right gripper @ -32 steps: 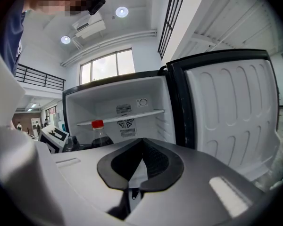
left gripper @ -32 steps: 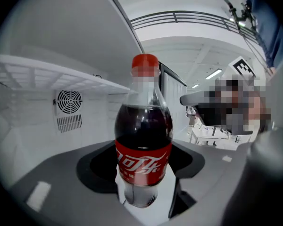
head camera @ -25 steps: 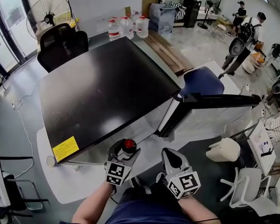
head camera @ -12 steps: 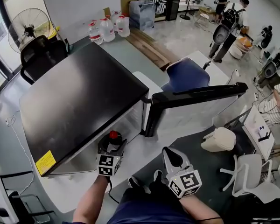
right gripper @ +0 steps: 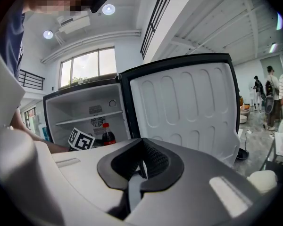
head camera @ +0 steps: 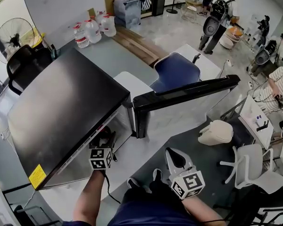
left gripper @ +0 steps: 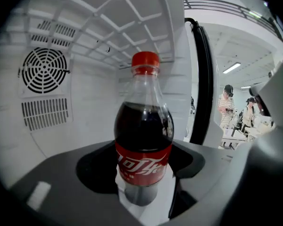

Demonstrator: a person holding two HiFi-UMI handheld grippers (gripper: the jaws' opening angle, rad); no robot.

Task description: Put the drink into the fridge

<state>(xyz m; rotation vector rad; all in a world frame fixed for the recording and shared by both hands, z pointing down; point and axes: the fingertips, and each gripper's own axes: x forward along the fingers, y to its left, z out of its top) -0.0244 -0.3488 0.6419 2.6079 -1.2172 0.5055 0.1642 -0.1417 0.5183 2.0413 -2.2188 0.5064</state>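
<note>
The left tongs [head camera: 104, 139] have carried the cola bottle [left gripper: 144, 140] forward into the open fridge [head camera: 61, 112]. The bottle stands upright, red cap up, pinched low on its body by those tongs. Only the right gripper view shows it under the shelf [right gripper: 87, 118], beside the open door [right gripper: 184, 112]. The right tongs [right gripper: 137, 173] are pressed together, empty.

The left forearm [head camera: 92, 192] stretches forward, its grey left tool [head camera: 104, 140] clamped on a red-capped plastic cola bottle [left gripper: 143, 140]. The grey right tool [head camera: 173, 158] sits close by the body, jaws together.
</note>
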